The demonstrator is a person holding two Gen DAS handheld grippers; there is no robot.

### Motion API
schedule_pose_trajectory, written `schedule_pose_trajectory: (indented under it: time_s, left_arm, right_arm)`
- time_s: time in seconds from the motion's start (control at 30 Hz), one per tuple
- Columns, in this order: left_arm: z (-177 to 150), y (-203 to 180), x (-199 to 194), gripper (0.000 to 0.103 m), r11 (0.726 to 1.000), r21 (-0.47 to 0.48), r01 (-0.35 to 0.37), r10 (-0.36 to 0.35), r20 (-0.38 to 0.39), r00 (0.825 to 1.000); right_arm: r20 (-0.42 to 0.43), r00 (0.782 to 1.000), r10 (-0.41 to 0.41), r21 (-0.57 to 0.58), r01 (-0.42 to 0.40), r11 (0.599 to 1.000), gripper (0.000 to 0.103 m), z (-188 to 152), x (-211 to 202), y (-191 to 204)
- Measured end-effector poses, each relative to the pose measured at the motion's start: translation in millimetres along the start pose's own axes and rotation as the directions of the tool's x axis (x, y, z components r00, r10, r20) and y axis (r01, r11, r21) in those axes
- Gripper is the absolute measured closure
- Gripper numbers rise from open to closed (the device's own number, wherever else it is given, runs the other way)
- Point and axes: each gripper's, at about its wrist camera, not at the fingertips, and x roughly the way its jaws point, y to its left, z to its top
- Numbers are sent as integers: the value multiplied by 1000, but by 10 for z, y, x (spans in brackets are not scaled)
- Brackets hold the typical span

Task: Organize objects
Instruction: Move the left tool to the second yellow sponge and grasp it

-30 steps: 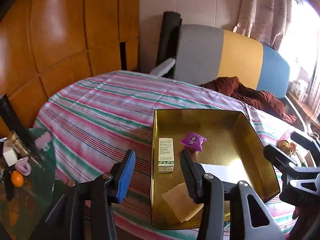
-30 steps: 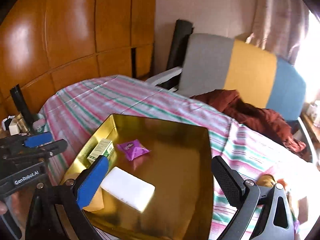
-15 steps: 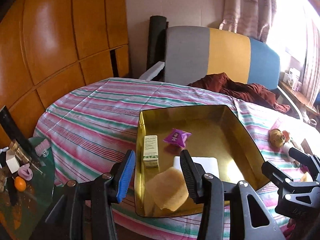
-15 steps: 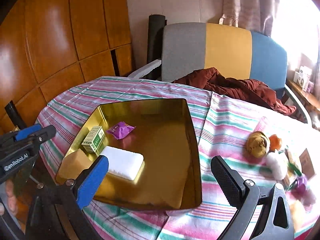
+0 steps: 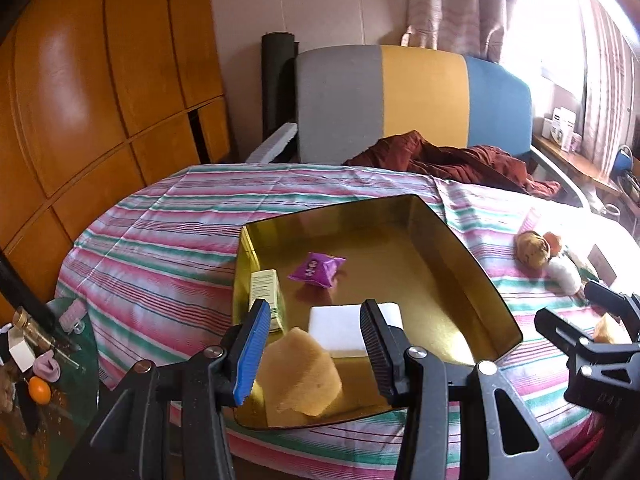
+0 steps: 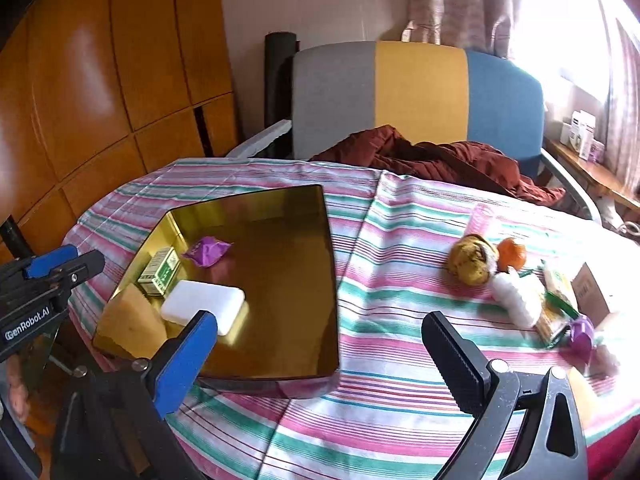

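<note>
A gold tray (image 6: 320,248) (image 5: 472,264) sits on the striped tablecloth. In it lie a green-white box (image 6: 159,271) (image 5: 266,288), a purple packet (image 6: 207,251) (image 5: 317,269), a white block (image 6: 203,306) (image 5: 340,326) and a tan sponge (image 5: 306,376) (image 6: 132,322). Loose items lie at the table's right: a brown ball (image 6: 472,263), an orange (image 6: 512,254), a white roll (image 6: 516,300), packets (image 6: 558,300). My left gripper (image 5: 312,352) is open and empty over the tray's near edge. My right gripper (image 6: 324,364) is open and empty, above the cloth beside the tray.
A grey, yellow and blue chair (image 6: 416,92) with a dark red cloth (image 6: 436,160) stands behind the table. Wooden panels (image 6: 100,80) line the left wall. A glass side table (image 5: 48,360) with small items stands at the left. A windowsill with boxes (image 6: 580,136) is at the right.
Both grippers have pulled back and turned right; the tray looks farther away and the loose items at the table's right have come into view. Both stayed open.
</note>
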Motion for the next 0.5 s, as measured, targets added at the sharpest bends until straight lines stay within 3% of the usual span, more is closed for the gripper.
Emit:
schedule_pose_trajectory:
  time_s: [0.17,0.23,0.5]
  left_arm:
    - [9,-150,38,56,996,17,84,-84,-22,996]
    - [18,-236,51,49,990,29,137,-136,-32,990]
    - [27,-792,66,45,933,126,338,-328,-93,940]
  right_arm:
    - [-26,999,-35,38,36,999,0,-44,-15,-246]
    - [-36,998,-53,63,55,997,0,-63,-32,-372]
    - [-33,980,-198,218,200,955,0,-41,-383,-1204]
